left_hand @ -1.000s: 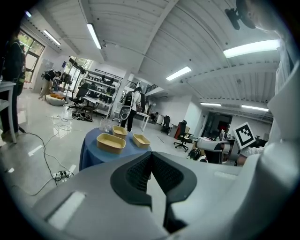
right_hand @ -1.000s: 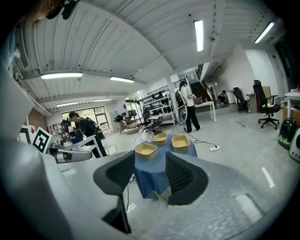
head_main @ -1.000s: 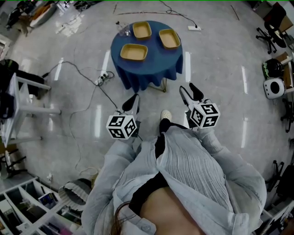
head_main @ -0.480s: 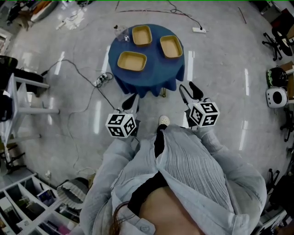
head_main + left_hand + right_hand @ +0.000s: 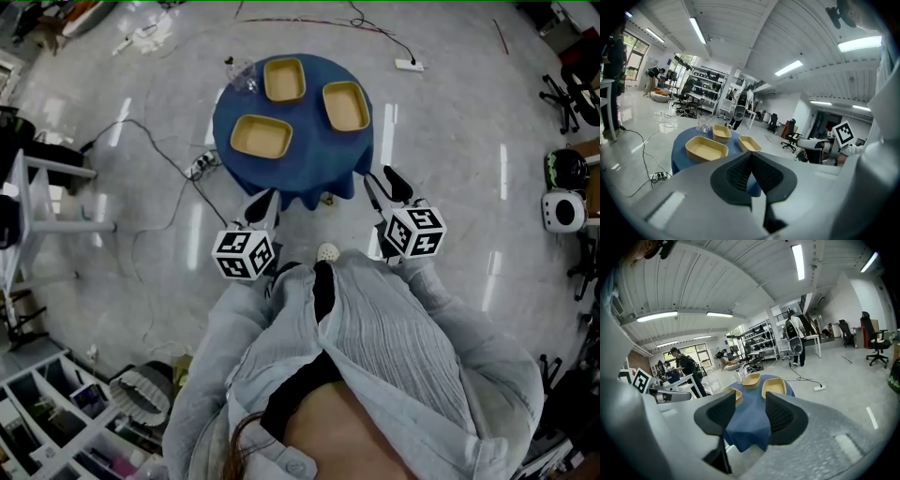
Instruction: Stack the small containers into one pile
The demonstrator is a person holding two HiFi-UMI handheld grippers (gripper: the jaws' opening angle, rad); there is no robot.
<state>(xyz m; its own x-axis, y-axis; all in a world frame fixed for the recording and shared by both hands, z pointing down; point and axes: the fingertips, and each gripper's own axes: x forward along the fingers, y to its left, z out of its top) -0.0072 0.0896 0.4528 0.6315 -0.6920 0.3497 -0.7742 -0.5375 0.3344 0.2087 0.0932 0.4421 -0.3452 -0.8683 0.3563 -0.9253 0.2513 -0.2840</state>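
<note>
Three shallow tan containers lie apart on a round table with a blue cloth (image 5: 309, 164): one at the back (image 5: 284, 79), one at the right (image 5: 345, 105), one at the front left (image 5: 261, 137). Both grippers hover short of the table's near edge. My left gripper (image 5: 265, 204) is shut, its pads meeting with nothing between them (image 5: 751, 157). My right gripper (image 5: 387, 183) is open and empty (image 5: 751, 401). The left gripper view shows the containers ahead (image 5: 706, 148), (image 5: 722, 133), (image 5: 749, 143). The right gripper view shows them beyond its jaws (image 5: 751, 380), (image 5: 774, 386), (image 5: 736, 394).
A clear glass vessel (image 5: 241, 77) stands at the table's back left. A power strip with cables (image 5: 208, 161) lies on the floor left of the table. Office chairs (image 5: 572, 94) and a white device (image 5: 562, 208) are at the right, shelving (image 5: 56, 412) at lower left.
The table sits lower and closer in the head view. Both grippers have come nearer to its front edge. Their jaws look the same.
</note>
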